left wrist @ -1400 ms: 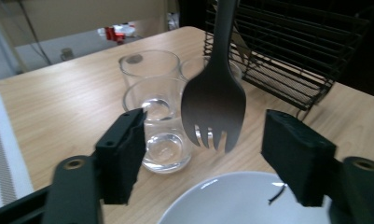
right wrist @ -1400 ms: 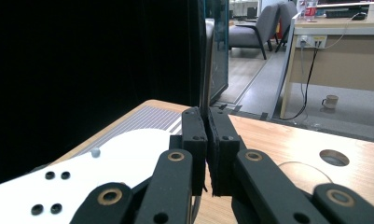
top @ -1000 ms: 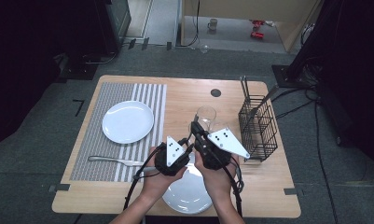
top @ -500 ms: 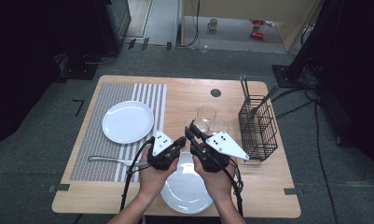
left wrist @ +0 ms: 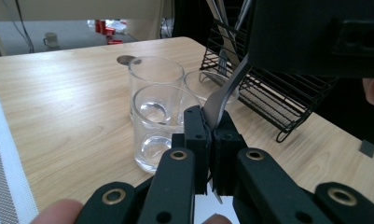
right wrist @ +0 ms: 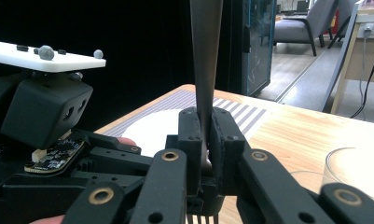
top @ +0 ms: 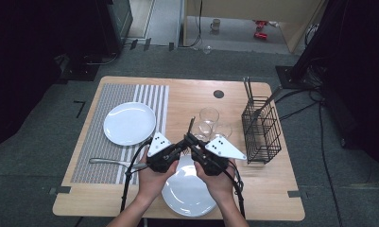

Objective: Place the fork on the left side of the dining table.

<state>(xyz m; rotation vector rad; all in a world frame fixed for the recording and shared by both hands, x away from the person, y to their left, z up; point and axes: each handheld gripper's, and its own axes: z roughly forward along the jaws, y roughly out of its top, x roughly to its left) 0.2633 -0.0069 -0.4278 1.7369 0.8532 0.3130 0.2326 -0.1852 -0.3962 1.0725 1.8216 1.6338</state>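
Note:
A metal fork (top: pixel 191 126) is pinched by both grippers above the near white plate (top: pixel 187 191). In the left gripper view, my left gripper (left wrist: pixel 211 122) is shut on the fork's broad end (left wrist: pixel 222 95), and the handle slants up toward the other gripper's body. My right gripper (right wrist: pixel 204 119) has just been closing with the fork's handle (right wrist: pixel 204 56) between its jaws; it now grips it, handle rising straight up and tines below. From above, the left gripper (top: pixel 180 147) and right gripper (top: pixel 191 141) meet tip to tip.
Three clear glasses (top: pixel 209 116) stand just beyond the grippers. A black wire basket (top: pixel 261 130) with cutlery sits at the right. A second white plate (top: pixel 129 123) and another fork (top: pixel 114 163) lie on the striped placemat (top: pixel 90 156) at the left.
The left hand has shifted a little to the left and its jaws have closed on the fork. The right hand has sunk slightly toward the near plate.

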